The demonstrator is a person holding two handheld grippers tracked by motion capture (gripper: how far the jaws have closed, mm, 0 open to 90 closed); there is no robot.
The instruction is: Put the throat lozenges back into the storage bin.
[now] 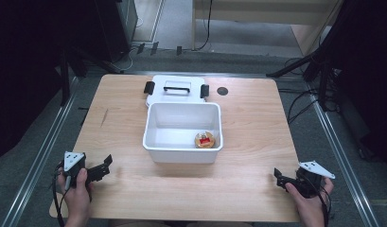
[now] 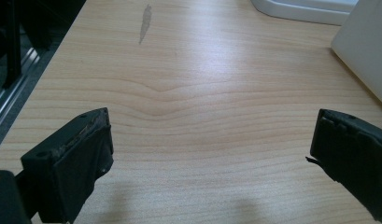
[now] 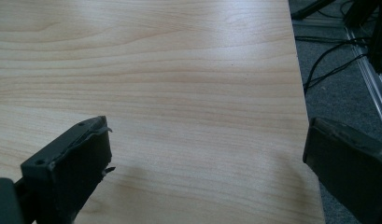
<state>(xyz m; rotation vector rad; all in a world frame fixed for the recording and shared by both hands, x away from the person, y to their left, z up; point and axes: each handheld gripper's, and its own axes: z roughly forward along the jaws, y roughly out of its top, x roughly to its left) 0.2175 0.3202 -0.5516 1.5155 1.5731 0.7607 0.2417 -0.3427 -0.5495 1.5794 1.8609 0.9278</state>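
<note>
A white bin (image 1: pixel 182 132) was seen near the middle of the desk (image 1: pixel 248 142), slightly toward the far edge. Inside it, in the near right corner, a small round item (image 1: pixel 205 140) with a tan rim and a red centre was lying on the floor of the bin. Just behind the bin, against its far wall, a white lid (image 1: pixel 177 88) with a black handle and black side clips was lying flat, close to the far edge of the desk.

The left tongs (image 1: pixel 106 164) were held at the near left corner of the desk, well apart from the bin; their jaws were spread wide and nothing was gripped between them. In the left gripper view, bare wood was seen between the jaws, with the bin wall (image 2: pixel 364 51) at the upper right.

The right tongs (image 1: pixel 279 176) were held at the near right corner, likewise spread wide and empty, with the right edge of the desk seen between the jaws in the right gripper view.
</note>
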